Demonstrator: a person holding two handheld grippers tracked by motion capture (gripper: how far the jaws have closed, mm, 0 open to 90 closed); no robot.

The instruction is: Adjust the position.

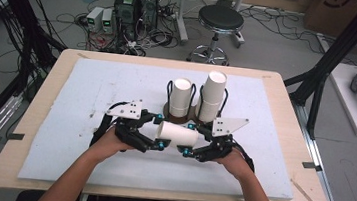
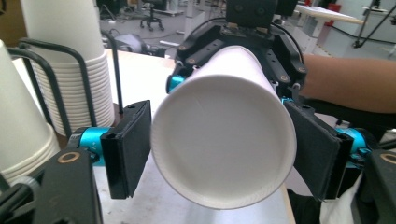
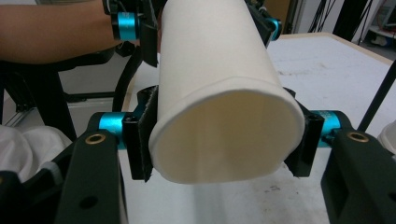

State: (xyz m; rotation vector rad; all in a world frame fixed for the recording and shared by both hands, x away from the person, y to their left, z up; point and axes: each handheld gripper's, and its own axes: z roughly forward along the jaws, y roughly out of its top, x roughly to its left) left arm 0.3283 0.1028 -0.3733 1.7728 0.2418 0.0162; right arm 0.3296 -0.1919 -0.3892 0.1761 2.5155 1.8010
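Observation:
A white paper cup [image 1: 178,134] lies on its side in the air between both grippers, just above the white board. My left gripper [image 1: 160,132] has the cup's base end between its pads; in the left gripper view the recessed base [image 2: 224,140] faces me and both pads [image 2: 128,149] touch its sides. My right gripper [image 1: 189,139] is shut on the mouth end. In the right gripper view the open rim [image 3: 224,135] is squeezed slightly out of round by the pads [image 3: 140,140].
Two stacks of white cups [image 1: 181,97] [image 1: 212,96] stand upright in a black wire holder just behind the grippers, the right stack taller. A white board [image 1: 92,86] covers the wooden table [image 1: 287,97]. A stool [image 1: 220,19] and computer boxes stand on the floor beyond.

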